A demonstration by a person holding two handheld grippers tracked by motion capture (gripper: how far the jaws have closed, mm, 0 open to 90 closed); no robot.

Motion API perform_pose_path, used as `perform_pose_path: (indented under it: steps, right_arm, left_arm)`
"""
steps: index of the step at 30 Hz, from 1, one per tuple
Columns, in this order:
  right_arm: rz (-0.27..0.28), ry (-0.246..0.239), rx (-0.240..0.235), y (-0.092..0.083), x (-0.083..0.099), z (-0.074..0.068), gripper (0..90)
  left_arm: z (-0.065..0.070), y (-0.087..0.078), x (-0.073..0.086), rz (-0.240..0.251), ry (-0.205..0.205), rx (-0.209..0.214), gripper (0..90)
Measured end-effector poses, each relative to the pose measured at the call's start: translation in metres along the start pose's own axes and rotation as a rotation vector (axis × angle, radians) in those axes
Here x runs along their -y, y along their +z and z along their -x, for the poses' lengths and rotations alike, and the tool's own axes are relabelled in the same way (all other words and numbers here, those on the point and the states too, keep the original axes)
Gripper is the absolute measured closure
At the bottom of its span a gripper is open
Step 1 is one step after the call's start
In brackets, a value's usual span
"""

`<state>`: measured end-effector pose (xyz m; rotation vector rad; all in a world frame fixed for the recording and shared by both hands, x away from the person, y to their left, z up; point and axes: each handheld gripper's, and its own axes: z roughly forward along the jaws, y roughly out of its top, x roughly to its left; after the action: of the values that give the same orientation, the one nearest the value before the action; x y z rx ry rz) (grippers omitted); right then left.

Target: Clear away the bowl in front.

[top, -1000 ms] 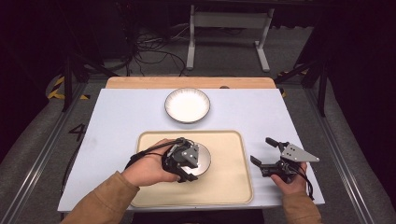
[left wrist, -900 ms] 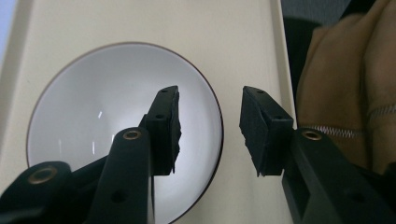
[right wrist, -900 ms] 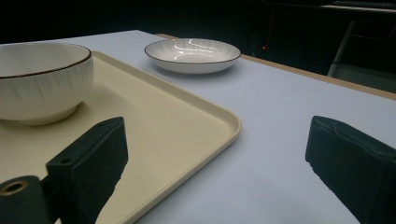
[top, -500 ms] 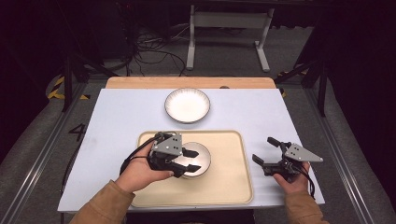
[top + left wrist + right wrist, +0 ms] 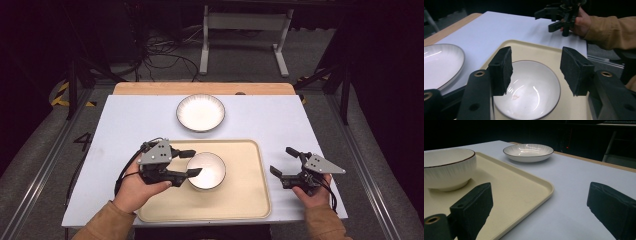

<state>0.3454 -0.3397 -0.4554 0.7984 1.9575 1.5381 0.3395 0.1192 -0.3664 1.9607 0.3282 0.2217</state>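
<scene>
Beige tray (image 5: 250, 200) holds 1 white bowl (image 5: 210, 170) (bowl empty).

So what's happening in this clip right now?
A person holds a gripper in each hand at a table. The left gripper, jaws open, sits at the rim of a white bowl standing on a beige tray, not gripping it. The right gripper is open beside the tray. A white plate lies beyond.
</scene>
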Motion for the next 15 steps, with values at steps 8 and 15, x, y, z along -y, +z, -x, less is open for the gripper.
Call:
perform_pose_path:
  steps: [8,15]
  right_arm:
    - [0.002,-0.001,-0.001,0.000,0.000,0.000,6.8]
    - [-0.001,0.000,-0.001,0.000,0.000,0.000,6.8]
  left_arm:
    - [-0.011,-0.025,0.024,0.022,-0.050,-0.082,41.2]
    - [-0.019,-0.048,0.042,0.050,-0.093,-0.139,40.5]
